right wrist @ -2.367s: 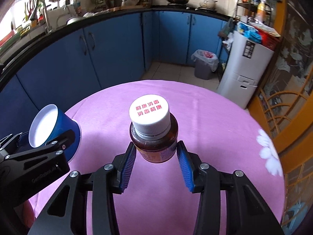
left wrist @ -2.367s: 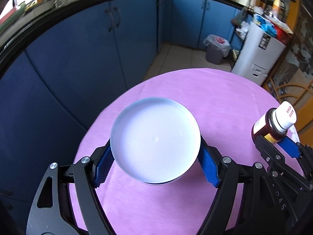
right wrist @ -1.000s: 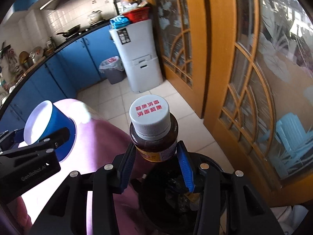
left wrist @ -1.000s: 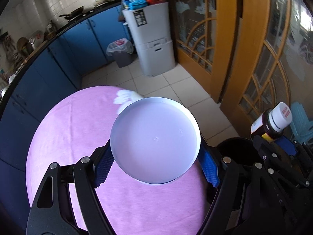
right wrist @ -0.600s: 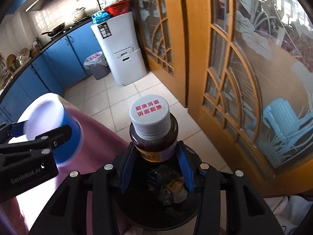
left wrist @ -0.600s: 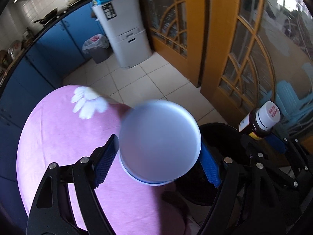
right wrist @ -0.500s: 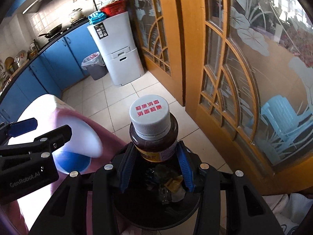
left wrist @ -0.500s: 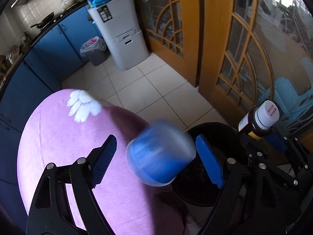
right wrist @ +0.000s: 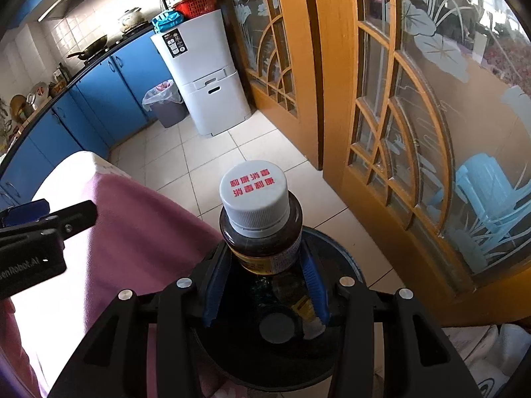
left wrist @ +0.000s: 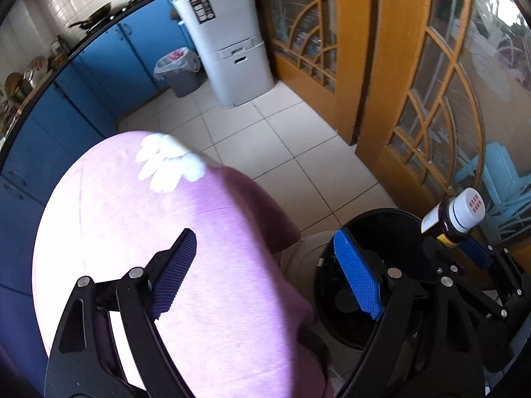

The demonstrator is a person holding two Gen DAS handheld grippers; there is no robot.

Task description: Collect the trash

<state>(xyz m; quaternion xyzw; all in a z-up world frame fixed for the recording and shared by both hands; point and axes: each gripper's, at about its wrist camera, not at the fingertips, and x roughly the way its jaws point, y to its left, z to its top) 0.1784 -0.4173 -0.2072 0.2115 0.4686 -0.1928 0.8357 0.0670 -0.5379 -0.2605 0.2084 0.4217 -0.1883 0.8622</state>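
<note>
Beside pink table (left wrist: 132, 232), black bin (right wrist: 332, 252) holds scraps below gripped bottle (right wrist: 262, 232).

A home kitchen: blue cabinets (right wrist: 99, 106) run under a dark countertop carrying a wok (right wrist: 89, 48) and a lidded pot (right wrist: 131, 16) against white wall tiles (right wrist: 30, 53). A white appliance (right wrist: 202, 83) stands on the pale tiled floor (left wrist: 265, 146) beside a lined waste bin (right wrist: 164, 102). Wooden doors with etched glass (right wrist: 415, 99) close the room, and a purple cloth (left wrist: 149, 248) covers the round bench.
</note>
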